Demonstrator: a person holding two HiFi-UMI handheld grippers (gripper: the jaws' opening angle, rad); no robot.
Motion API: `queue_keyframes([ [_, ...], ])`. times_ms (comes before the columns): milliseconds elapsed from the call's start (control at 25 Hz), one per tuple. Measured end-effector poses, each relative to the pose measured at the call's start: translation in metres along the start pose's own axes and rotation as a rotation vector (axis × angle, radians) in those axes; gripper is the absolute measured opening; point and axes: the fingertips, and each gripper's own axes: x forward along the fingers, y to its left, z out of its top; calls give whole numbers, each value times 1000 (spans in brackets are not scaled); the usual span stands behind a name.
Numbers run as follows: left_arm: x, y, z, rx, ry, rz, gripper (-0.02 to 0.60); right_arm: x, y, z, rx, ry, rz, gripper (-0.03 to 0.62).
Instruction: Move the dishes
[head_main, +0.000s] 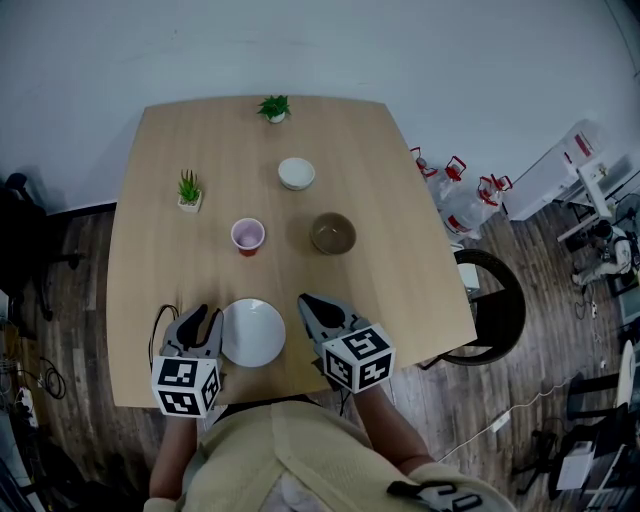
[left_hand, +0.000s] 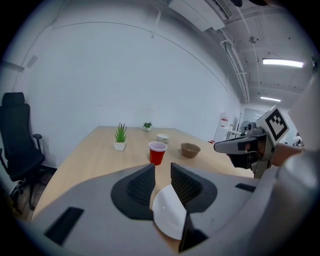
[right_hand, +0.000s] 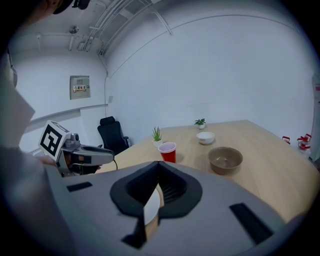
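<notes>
at the desk's (head_main: 140, 290) near edge the left gripper's (head_main: 203, 314) jaws stand spread over the white plate's (head_main: 253, 333) left rim, the right gripper's (head_main: 304, 299) jaws pressed together beside its right rim.

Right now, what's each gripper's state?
Left gripper: open, white plate beside it.
Right gripper: closed; whether it grips that plate cannot be told.
</notes>
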Motion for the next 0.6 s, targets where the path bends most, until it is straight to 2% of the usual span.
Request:
queue_keyframes([
  [320,-5,-4,16,-6,-54,-22,104,-6,10,18,14,-50,33,14],
  [600,-1,-12,9,21,-46,-46,104,1,7,-3,45,-3,25,14],
])
